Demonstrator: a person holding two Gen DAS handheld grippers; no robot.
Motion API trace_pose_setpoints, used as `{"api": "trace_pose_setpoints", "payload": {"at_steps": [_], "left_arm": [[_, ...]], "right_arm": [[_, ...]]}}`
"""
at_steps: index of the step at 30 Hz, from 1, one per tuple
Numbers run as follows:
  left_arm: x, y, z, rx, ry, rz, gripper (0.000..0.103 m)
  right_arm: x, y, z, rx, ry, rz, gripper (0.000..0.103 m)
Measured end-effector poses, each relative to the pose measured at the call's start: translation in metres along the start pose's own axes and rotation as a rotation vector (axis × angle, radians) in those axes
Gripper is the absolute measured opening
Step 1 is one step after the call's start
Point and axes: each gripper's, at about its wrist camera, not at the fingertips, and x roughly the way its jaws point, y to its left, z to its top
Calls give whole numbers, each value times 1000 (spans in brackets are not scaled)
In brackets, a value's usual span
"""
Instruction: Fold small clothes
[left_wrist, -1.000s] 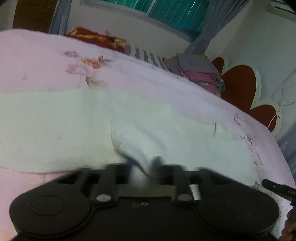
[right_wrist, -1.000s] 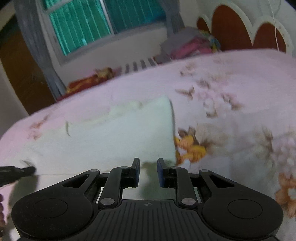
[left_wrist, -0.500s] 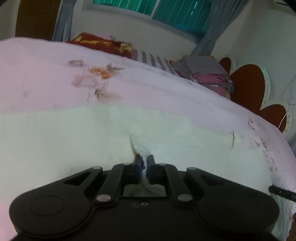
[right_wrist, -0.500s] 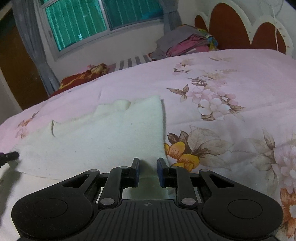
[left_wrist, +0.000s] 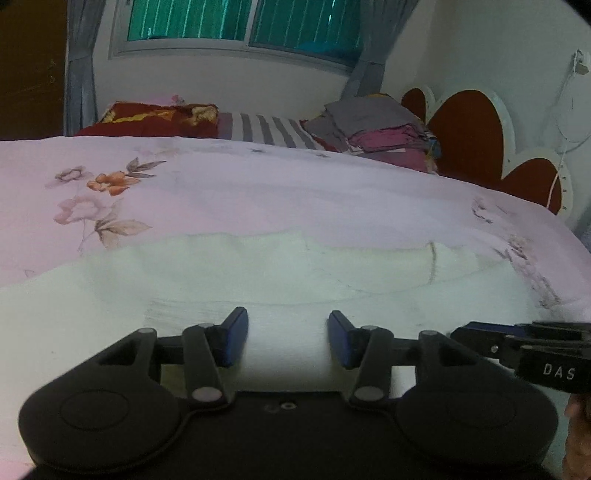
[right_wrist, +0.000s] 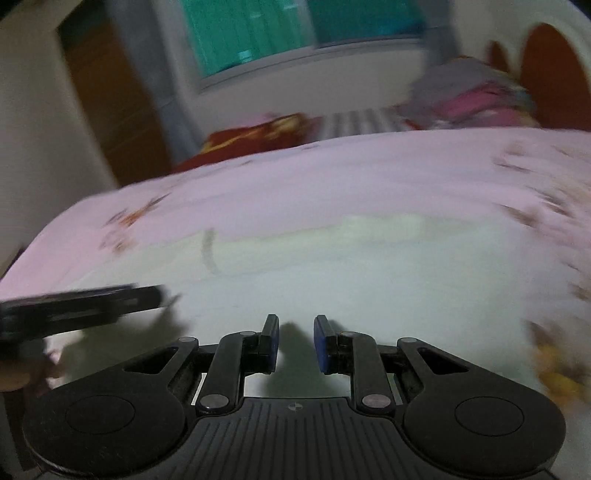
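A: Where does the cloth (left_wrist: 280, 280) lie?

B: Pale cream cloth, spread flat on the pink flowered bed (left_wrist: 258, 192), along the bed's near edge. Its far side shows a low ridge and one dark crease toward the right. It fills the near ground of both wrist views.

A: Left claw (left_wrist: 288, 338)?

B: Jaws apart, having just opened. Blue pads clear of the cloth; cloth lies under the gap, nothing pinched.

A: Right claw (right_wrist: 295, 341)?

B: Jaws part open, a narrow gap, nothing between the pads. Cloth below it, with the claw's shadow on the cloth. This view is blurred.

A: Are the two claws near each other?

B: Yes. The right one enters the left view at the right edge; the left one shows as a dark blurred bar at the left edge of the right view.

A: Background?

B: Folded clothes (left_wrist: 380, 133) stacked at the bed's far right, beside a red headboard (left_wrist: 465, 133). A striped pillow (left_wrist: 269, 129) and a red blanket (left_wrist: 155, 120) at the far edge, under a window (left_wrist: 243, 22).
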Motion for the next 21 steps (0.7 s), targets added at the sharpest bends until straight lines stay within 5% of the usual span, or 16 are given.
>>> {"api": "trace_pose_setpoints", "payload": {"at_steps": [3,5,7,8,13,21], "left_arm": [[-6,14,-3,37,-3,52,47],[-11,28,-7,33,-5,46,46],[-16,31,-9,40,-5,43,46],[-16,31,-9,40,-5,41,46],[-19,13,1,30,-15,71,47],[-9,-8,-4,75,32,53,48]], "right_arm": [[10,-2,6,-60,9,28,22],[9,-30,17,-54,-22,-112,21],[8,-89,32,102,-41,-292,21],[7,-110,37,151,-42,-314,19],[12,-132,50,140,7,-306,18],[5,-115,41,82,41,-323,18]]}}
